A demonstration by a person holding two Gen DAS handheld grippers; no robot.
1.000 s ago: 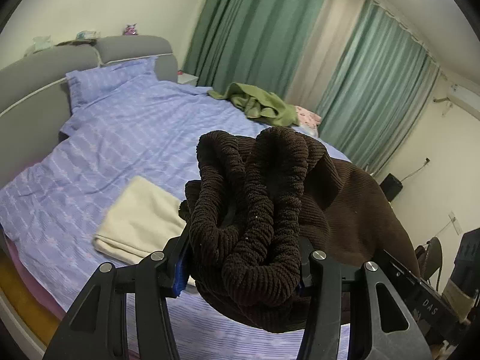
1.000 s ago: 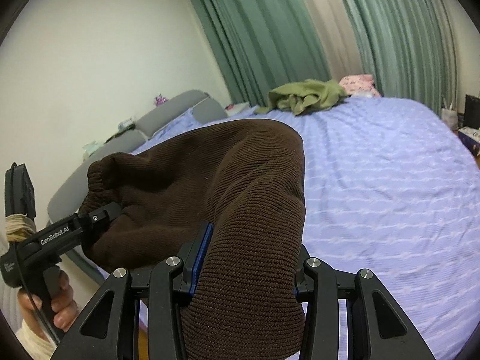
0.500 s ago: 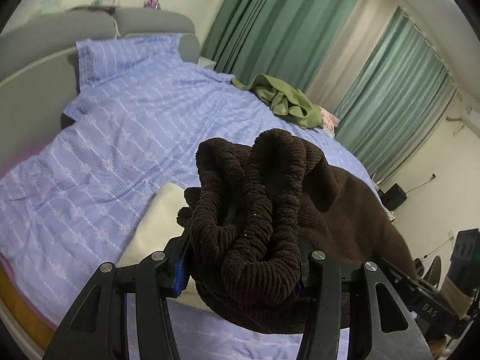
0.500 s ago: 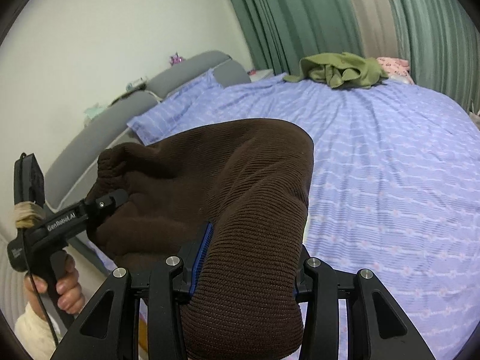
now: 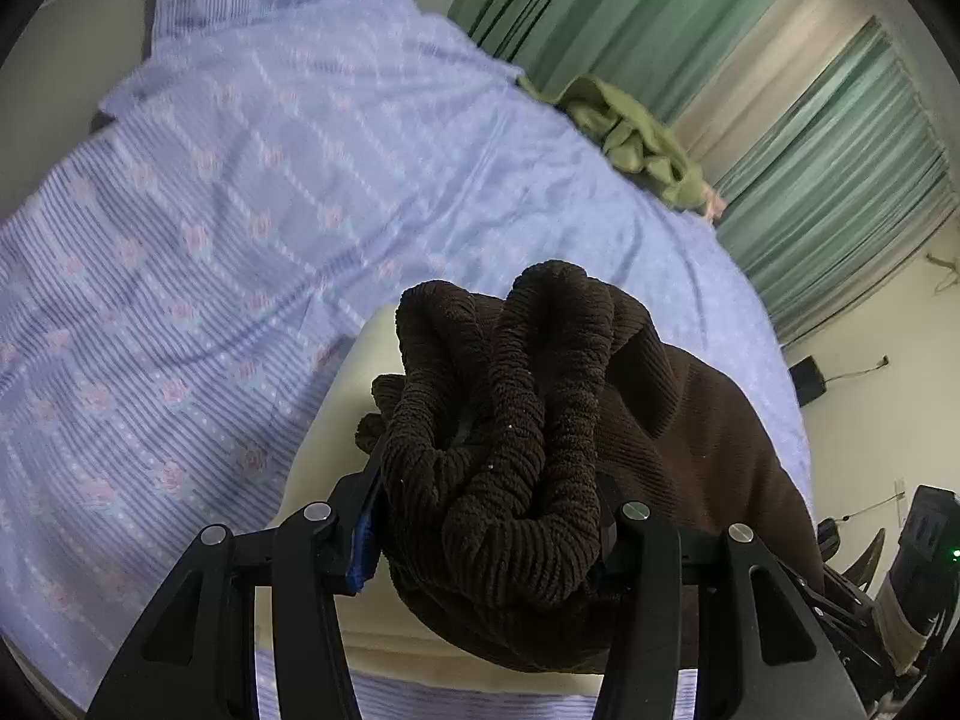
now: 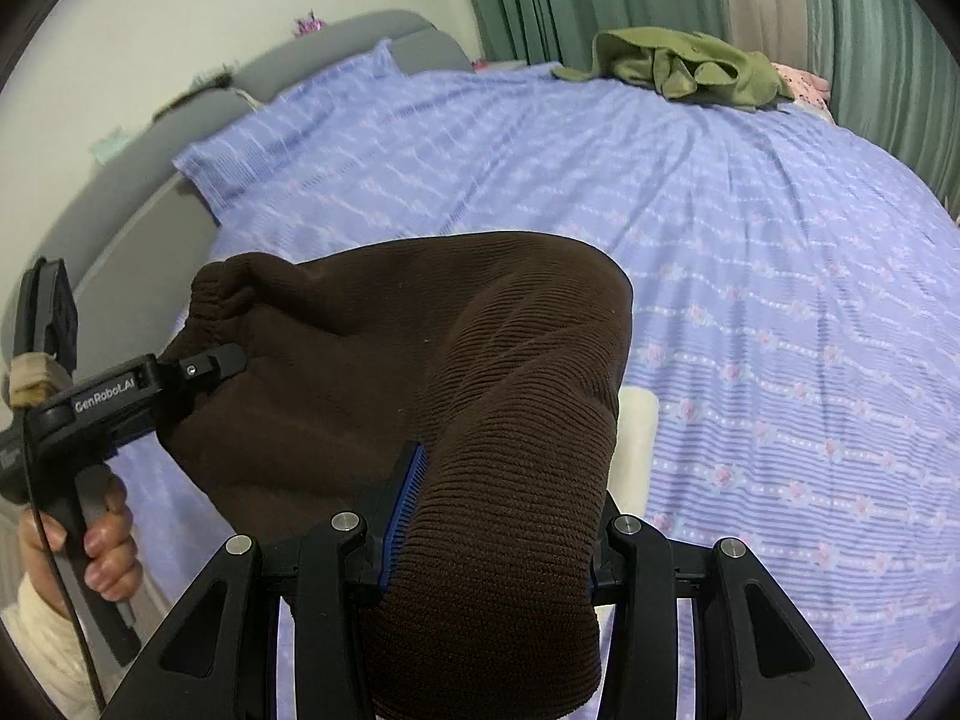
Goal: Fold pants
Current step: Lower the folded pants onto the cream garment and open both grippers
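**Left wrist view: pants carried over bed, both tools engaged**

Left wrist view shows the left tool (image 5: 489, 516) clenched on the bunched elastic waistband of the brown pants (image 5: 690, 438), held in the air above the near edge of the bed (image 5: 240, 210), over a cream folded cloth (image 5: 336, 432). Right wrist view shows the right tool (image 6: 498, 516) gripping a thick fold of the same garment.

Judgement: the step is lowering the pants onto the bed. Keep both grips firm, spread the tools apart to tension the fabric, and set it down flat, away from the green garment (image 6: 684, 69) at the far edge.

Legible writing: "GenRoboLAI" (last letters uncertain) on the left tool's body.
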